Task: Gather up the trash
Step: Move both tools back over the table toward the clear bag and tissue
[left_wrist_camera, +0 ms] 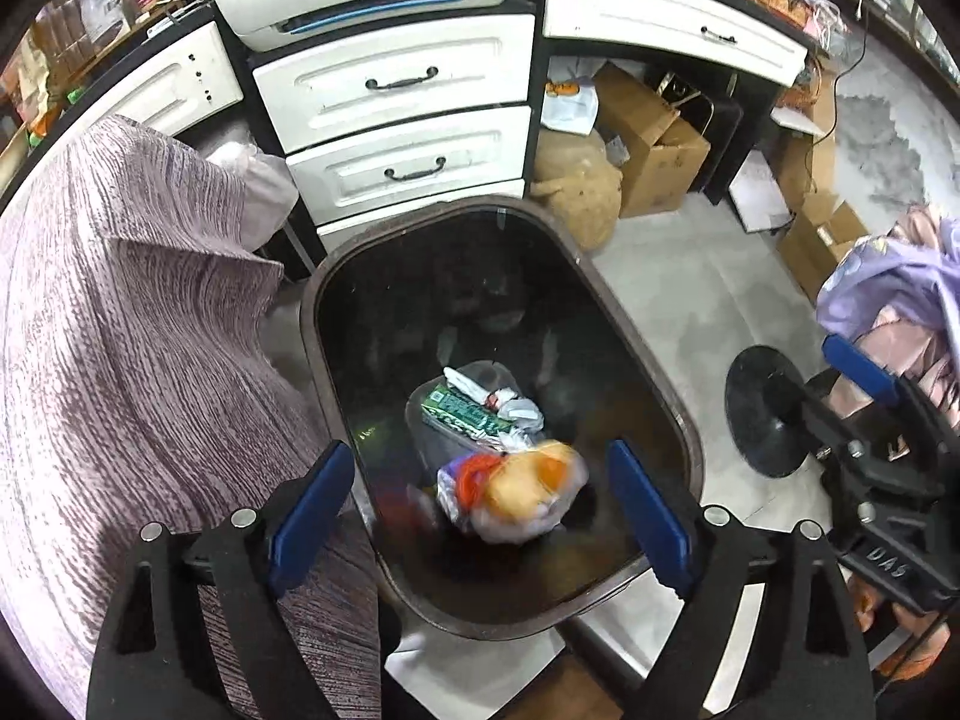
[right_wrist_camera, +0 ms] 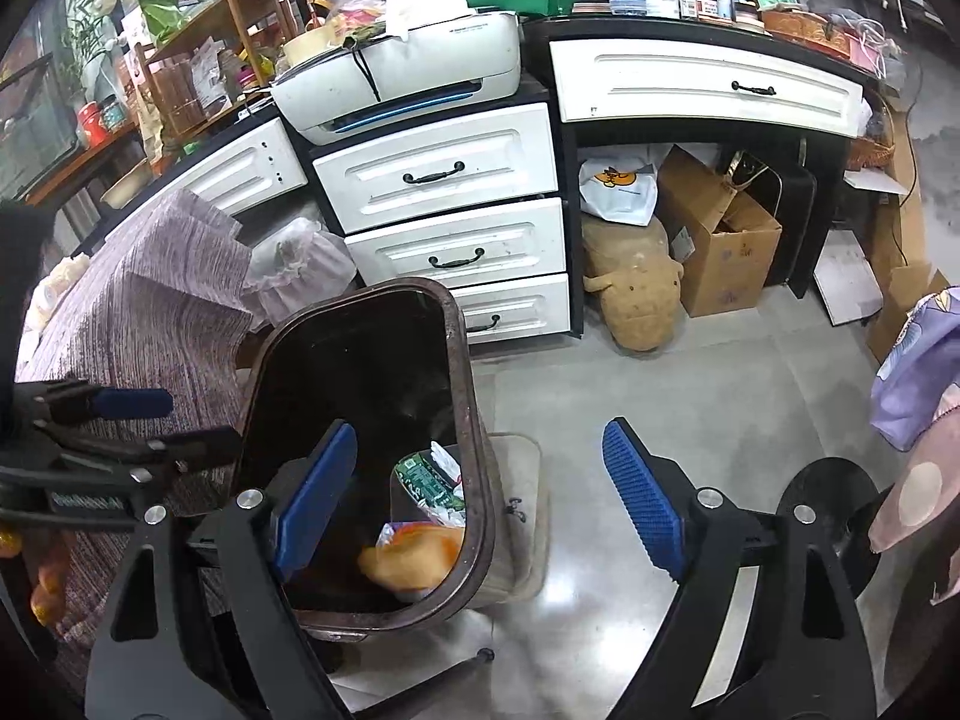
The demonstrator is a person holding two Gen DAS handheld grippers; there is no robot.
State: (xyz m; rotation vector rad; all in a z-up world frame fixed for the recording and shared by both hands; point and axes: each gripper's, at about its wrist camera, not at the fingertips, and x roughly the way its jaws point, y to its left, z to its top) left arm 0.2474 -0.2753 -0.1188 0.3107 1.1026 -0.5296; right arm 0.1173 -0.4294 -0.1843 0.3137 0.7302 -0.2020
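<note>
My left hand-held gripper (left_wrist_camera: 480,516) is spread wide with nothing between the pads, aimed down into the dark bin (left_wrist_camera: 678,414). The plastic bag of trash (left_wrist_camera: 516,498), clear film with orange and yellow stuff inside, sits low in the frame centre, blurred, inside the bin outline and just below the green carton (left_wrist_camera: 462,411) and white scraps. Can't tell if it has settled on the bottom. Judgement: it's light, soft and crinkly, slippery film, not fragile; it would deform under the pads, so pinch a bunched fold or the knotted neck, not the bulging body. No clear long axis on the bag; it's a lump, slightly wider toward lower left to upper right. The carton's long axis runs upper left to lower right. The bin's long axis goes from frame top down to lower right, mouth up. My right hand-held gripper (right_wrist_camera: 480,510) is also wide and empty, straddling the bin's right rim in its own view.
</note>
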